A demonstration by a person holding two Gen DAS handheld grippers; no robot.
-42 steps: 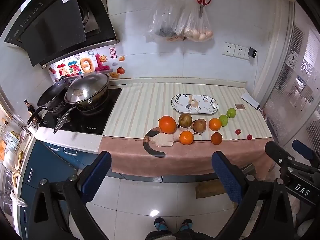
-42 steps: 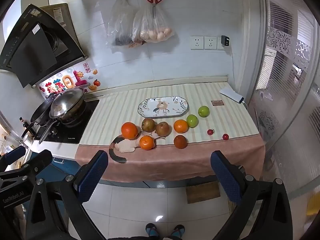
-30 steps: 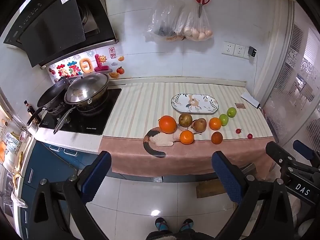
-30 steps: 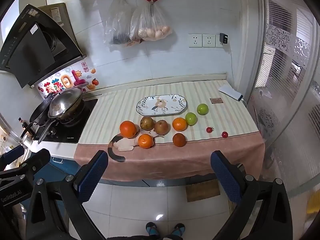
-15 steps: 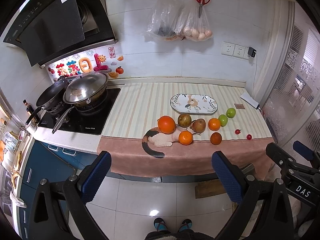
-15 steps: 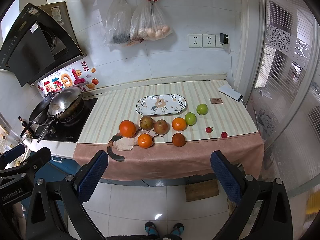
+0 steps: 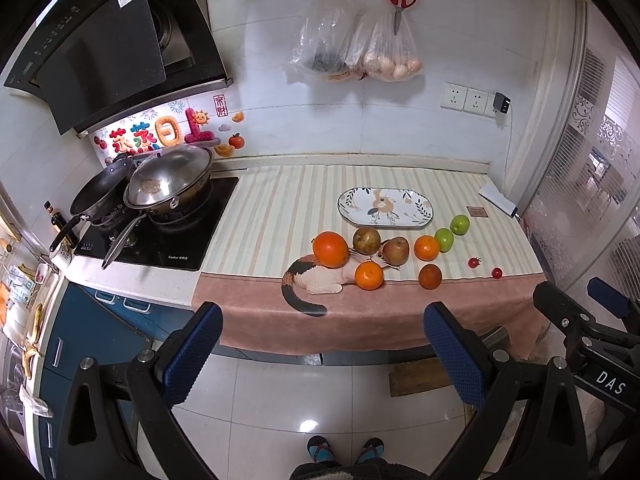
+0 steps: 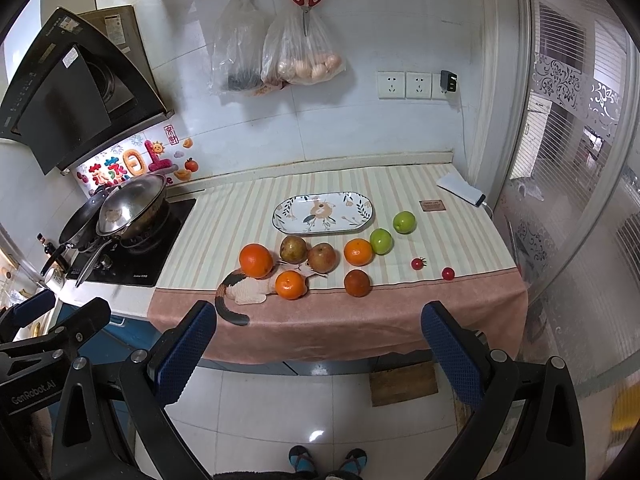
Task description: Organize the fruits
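Holding both my left gripper (image 7: pixel 320 354) and my right gripper (image 8: pixel 318 350) spread wide and empty above the floor, I stand well back from the counter. Round fruits sit loose on the striped cloth: a big orange (image 8: pixel 256 260), two brownish pears (image 8: pixel 308 254), green apples (image 8: pixel 392 232) and tiny red cherry tomatoes (image 8: pixel 432 268). They look firm and smooth and likely to roll, so I'd pinch across the widest part. An oval patterned ceramic plate (image 8: pixel 280 216) lies just behind them; a lidded steel wok (image 8: pixel 132 206) sits well left.
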